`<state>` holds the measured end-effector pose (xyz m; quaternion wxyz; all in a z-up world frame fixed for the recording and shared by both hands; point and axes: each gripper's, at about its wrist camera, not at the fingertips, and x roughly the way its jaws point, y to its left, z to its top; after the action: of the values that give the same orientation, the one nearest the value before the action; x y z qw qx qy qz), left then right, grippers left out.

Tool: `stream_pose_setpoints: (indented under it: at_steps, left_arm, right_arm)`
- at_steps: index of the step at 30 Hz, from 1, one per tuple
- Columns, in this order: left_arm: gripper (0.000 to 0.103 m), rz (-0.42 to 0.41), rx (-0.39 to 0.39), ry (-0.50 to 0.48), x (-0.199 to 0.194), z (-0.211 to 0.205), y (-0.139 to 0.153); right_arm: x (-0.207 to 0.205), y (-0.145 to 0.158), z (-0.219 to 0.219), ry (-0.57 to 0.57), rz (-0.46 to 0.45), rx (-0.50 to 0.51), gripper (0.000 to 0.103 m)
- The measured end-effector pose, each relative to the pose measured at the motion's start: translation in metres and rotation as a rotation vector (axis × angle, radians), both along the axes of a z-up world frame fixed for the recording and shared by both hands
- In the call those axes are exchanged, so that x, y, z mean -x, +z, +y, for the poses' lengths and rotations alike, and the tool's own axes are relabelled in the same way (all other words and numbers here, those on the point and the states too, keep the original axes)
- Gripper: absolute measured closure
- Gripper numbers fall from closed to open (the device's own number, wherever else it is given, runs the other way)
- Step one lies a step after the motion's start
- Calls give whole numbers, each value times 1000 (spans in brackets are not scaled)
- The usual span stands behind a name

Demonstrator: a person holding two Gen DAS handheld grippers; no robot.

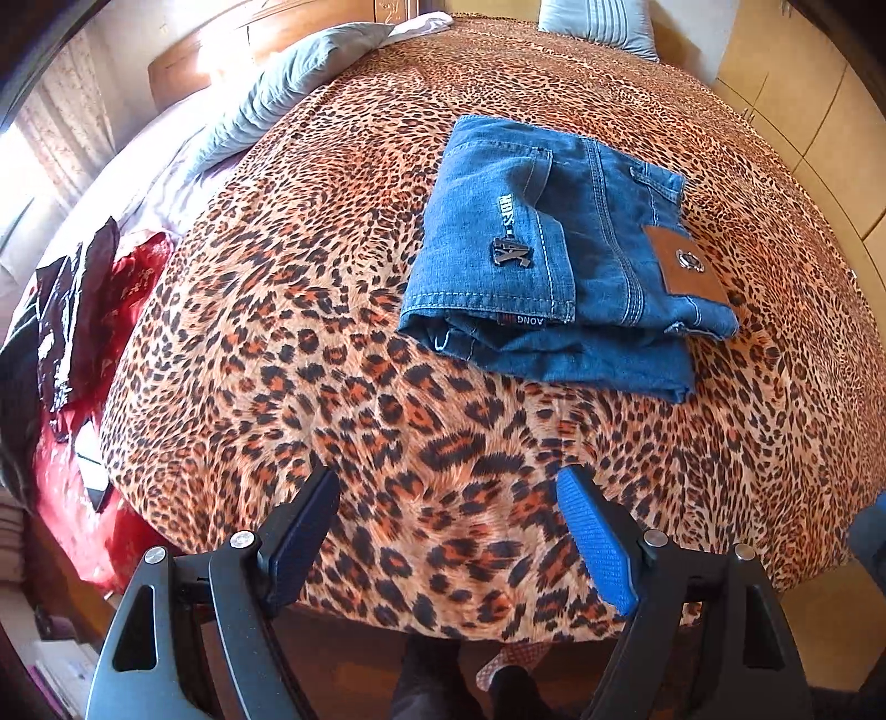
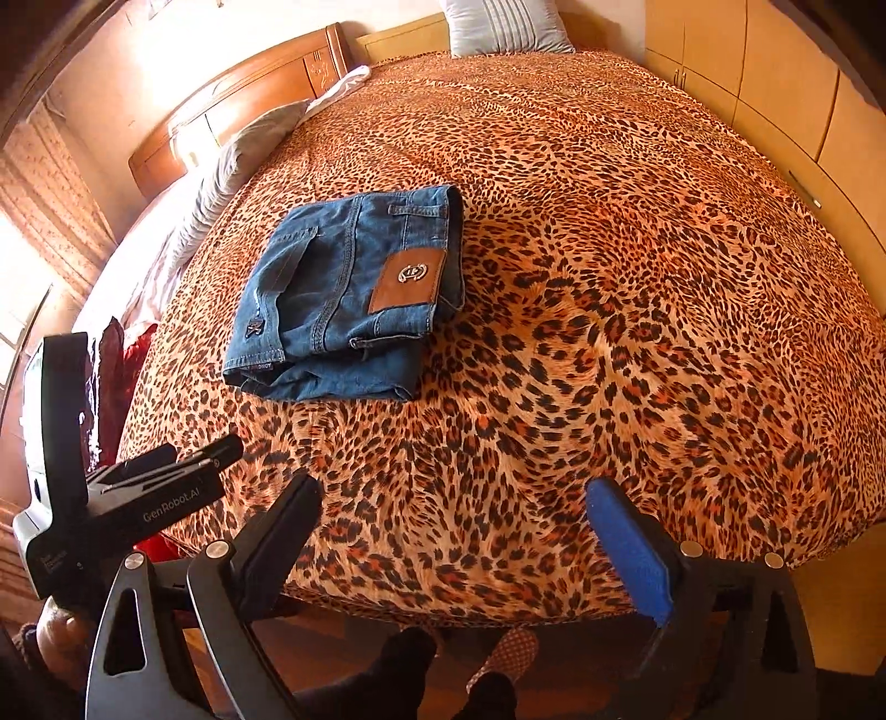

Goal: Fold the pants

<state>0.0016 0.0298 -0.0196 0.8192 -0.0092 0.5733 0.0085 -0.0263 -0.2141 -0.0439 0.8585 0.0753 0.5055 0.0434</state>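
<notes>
The blue denim pants lie folded into a compact, flat bundle — brown leather patch up — near the bed's front edge.

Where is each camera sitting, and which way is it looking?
Left wrist view: on the left gripper, jaws open and empty, looking down over the bed's near edge at the folded jeans; dark-socked feet below.
Right wrist view: on the right gripper, open and empty, same direction; the other gripper and a slipper show.
Shared: jeans, leopard-print bedspread, striped pillow.
</notes>
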Motion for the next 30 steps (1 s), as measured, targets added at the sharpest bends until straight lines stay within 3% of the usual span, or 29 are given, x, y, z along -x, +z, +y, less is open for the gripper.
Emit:
stream_pose_setpoints:
  at_steps: [7, 18, 23, 30]
  left_arm:
    - [22, -93, -60, 48, 29, -16, 27]
    - [22, -70, -102, 49, 74, -39, 35]
    - [22, -94, -113, 27, 79, -48, 45]
    - [22, -94, -72, 9, 73, -50, 49]
  right_arm:
    - [13, 8, -15, 46, -44, 24, 6]
    - [40, 11, -38, 79, -92, 59, 5]
    - [47, 10, -42, 77, -87, 45, 5]
    - [48, 15, -46, 56, -105, 64, 5]
